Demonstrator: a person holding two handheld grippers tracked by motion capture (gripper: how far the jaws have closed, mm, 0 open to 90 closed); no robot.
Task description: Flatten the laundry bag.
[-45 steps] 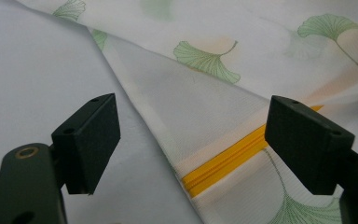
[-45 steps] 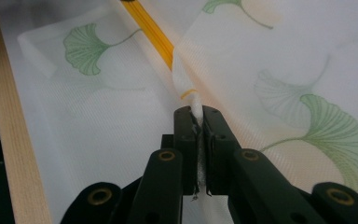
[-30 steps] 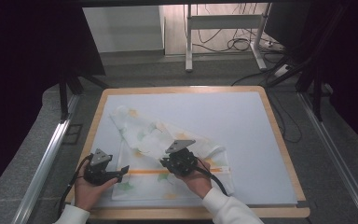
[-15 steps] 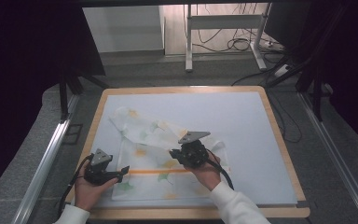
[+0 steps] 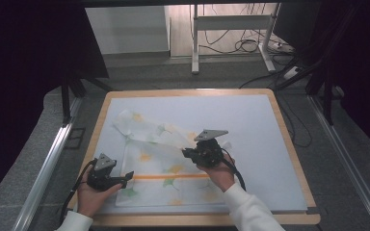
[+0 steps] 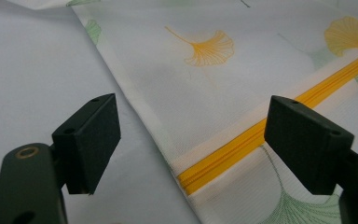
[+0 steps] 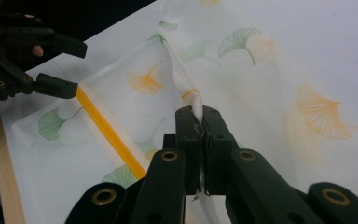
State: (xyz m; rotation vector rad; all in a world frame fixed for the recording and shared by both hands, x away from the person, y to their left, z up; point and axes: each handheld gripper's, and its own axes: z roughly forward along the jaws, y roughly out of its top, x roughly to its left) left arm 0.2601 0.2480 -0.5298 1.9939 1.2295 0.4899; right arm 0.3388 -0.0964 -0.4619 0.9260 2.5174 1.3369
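A white cloth cover (image 5: pixel 159 159) printed with ginkgo leaves lies on the mat, with a yellow zipper (image 5: pixel 168 177) running across its near part. My right gripper (image 5: pixel 189 153) is above the cloth's middle, shut on a pinched-up fold of it. In the right gripper view that fold (image 7: pixel 182 77) rises taut out of the closed right gripper (image 7: pixel 199 116). My left gripper (image 5: pixel 126 176) rests at the zipper's left end. It (image 6: pixel 191 144) is open, and the cloth's edge and the zipper end (image 6: pixel 200 179) lie between the jaws, untouched. The left gripper (image 7: pixel 80 69) also shows far off.
The white mat (image 5: pixel 250 125) covers a wood-rimmed table (image 5: pixel 289 144), bare to the right and at the back. A metal rail (image 5: pixel 48 163) runs along the left. Desk legs and cables (image 5: pixel 241 45) lie on the floor beyond.
My right gripper has moved to the right and a little up, drawing the pinched fold of cloth with it. The left gripper has stayed at the zipper's end.
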